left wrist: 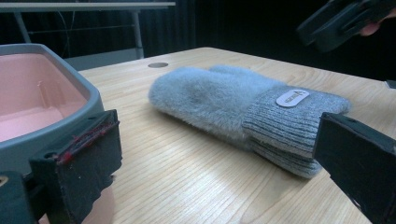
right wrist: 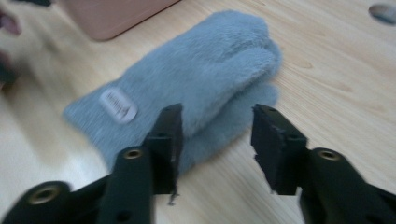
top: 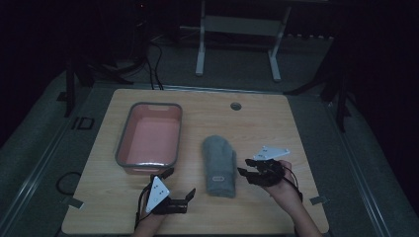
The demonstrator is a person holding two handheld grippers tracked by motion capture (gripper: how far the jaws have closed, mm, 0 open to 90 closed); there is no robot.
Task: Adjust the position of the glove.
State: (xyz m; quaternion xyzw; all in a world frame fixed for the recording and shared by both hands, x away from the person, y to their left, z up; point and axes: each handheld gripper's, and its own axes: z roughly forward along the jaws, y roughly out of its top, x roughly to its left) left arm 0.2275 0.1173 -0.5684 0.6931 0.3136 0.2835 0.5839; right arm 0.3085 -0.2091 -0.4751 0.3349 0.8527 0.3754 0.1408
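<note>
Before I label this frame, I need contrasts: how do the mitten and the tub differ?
The mitten is grey, soft and fluffy with a ribbed cuff; the tub is rigid, pink inside with a grey rim. The mitten lies flat between the left gripper and right gripper; the tub stands open and empty, farther left. The tub is clearly larger. Both rest on the wooden table, and neither is gripped.

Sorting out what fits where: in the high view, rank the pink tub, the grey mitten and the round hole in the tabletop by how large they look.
Largest to smallest in the high view:
1. pink tub
2. grey mitten
3. round hole
The tub lies slightly farther from the camera yet looks plainly biggest, so the order is safe.
</note>
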